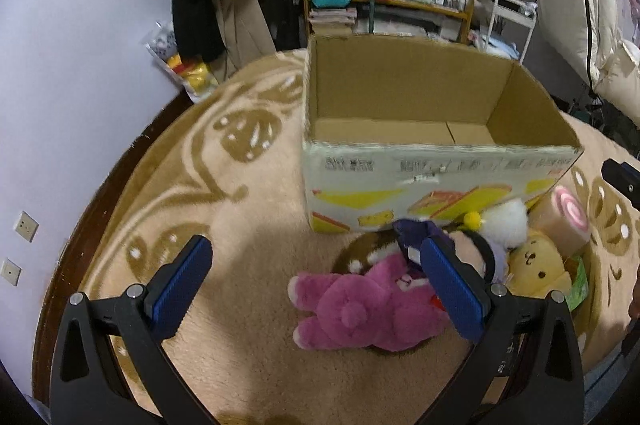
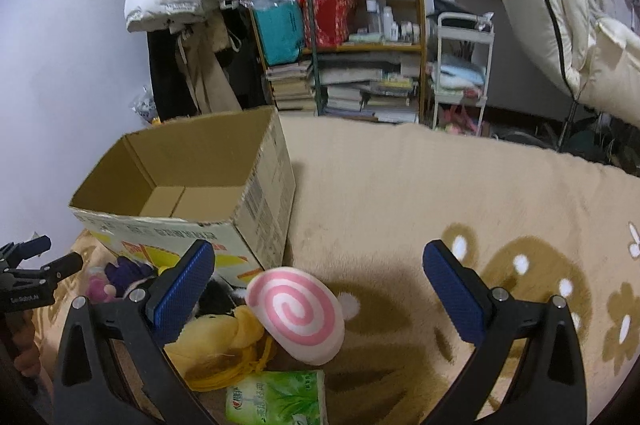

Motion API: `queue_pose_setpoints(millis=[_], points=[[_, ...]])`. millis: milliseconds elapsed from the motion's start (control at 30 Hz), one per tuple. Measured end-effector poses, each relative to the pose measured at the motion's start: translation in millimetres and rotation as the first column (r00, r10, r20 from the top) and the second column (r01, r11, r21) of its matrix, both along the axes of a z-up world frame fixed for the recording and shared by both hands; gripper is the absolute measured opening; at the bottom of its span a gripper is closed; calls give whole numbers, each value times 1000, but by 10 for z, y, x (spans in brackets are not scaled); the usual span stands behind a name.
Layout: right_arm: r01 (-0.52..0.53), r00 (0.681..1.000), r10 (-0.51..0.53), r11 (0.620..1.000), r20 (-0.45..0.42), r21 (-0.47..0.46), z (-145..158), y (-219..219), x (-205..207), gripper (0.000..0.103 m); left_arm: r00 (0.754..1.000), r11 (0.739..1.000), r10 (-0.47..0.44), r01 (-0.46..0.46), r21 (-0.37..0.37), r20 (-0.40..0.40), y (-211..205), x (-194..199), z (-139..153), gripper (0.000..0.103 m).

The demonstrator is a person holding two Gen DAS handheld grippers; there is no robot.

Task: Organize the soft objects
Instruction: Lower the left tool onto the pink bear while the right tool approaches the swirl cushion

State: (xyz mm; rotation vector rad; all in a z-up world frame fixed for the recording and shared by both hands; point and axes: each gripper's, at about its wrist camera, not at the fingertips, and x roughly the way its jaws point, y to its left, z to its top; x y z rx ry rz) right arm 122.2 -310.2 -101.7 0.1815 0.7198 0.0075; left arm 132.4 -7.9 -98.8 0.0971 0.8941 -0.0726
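Left gripper [image 1: 316,277] hangs with jaws spread wide, nothing between them, above the beige patterned blanket [image 1: 248,345]. Just past its right finger lies the pink plush bear [image 1: 360,309], face down, with the yellow bear plush [image 1: 536,265] and a white plush [image 1: 506,221] crowded beyond it, right against the open cardboard box [image 1: 400,85] ahead. Right gripper [image 2: 318,275] is spread wide too, holding nothing; the pink-swirl roll cushion [image 2: 298,317] sits between its fingers, nearer the left one, touching the yellow bear plush [image 2: 216,341]. A green tissue pack [image 2: 276,399] lies nearest the camera, and the box [image 2: 192,161] stands ahead-left.
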Motion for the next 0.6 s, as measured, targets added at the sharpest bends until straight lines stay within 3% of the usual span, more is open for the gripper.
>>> queue_pose_setpoints(millis=[433,600], points=[[5,995,-6,1000,-104,-11,-261,-5,130,103,990,994,-103,100,-35,-91,-193,8,-207,103],[8,990,-9,1000,-141,-5,-335,-31,170,103,984,989,-144,145,-2,-108,-332,-37,-275,103]])
